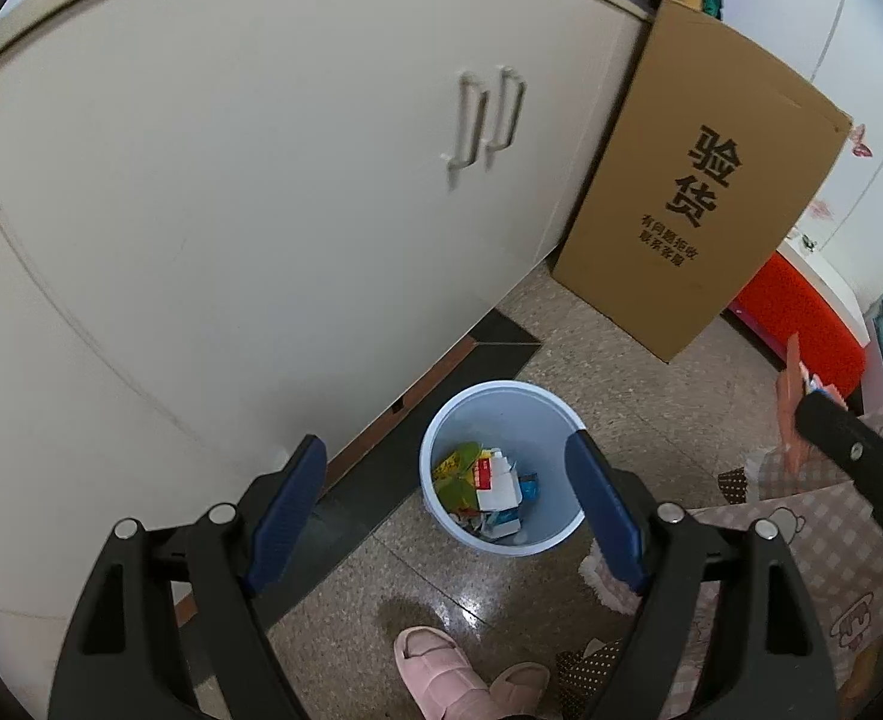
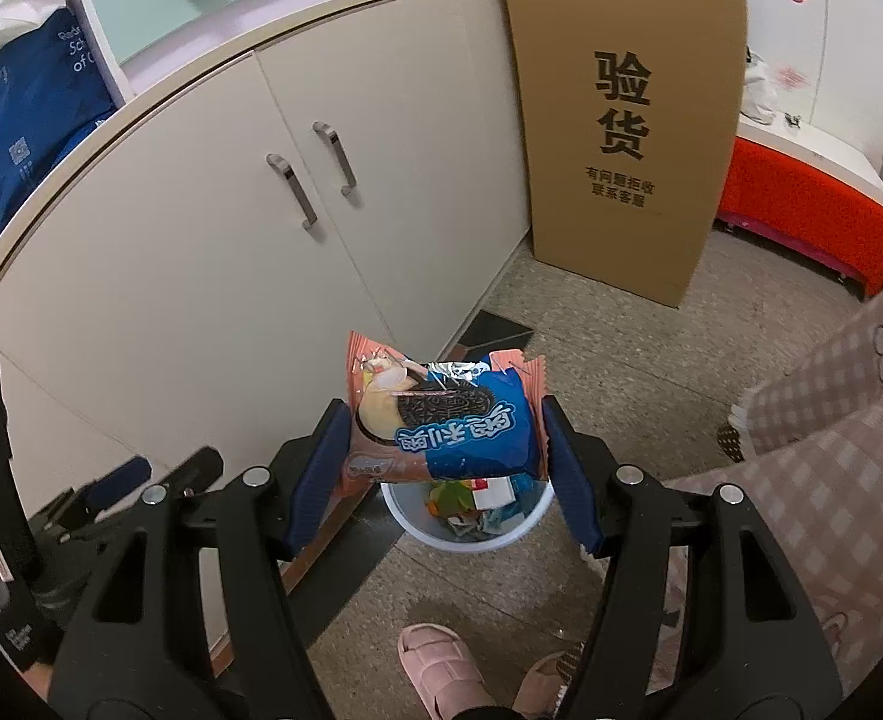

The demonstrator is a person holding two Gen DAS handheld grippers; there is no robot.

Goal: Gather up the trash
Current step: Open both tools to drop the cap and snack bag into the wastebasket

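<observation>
The right gripper (image 2: 438, 441) is clamped on a snack packet (image 2: 441, 420), just above the bin (image 2: 408, 525) on the floor. The left gripper (image 1: 450, 468) has its jaws apart, with nothing between them. The bin (image 1: 504, 420) already has wrappers (image 1: 486, 489) inside, beside the cabinet (image 1: 231, 210)
</observation>
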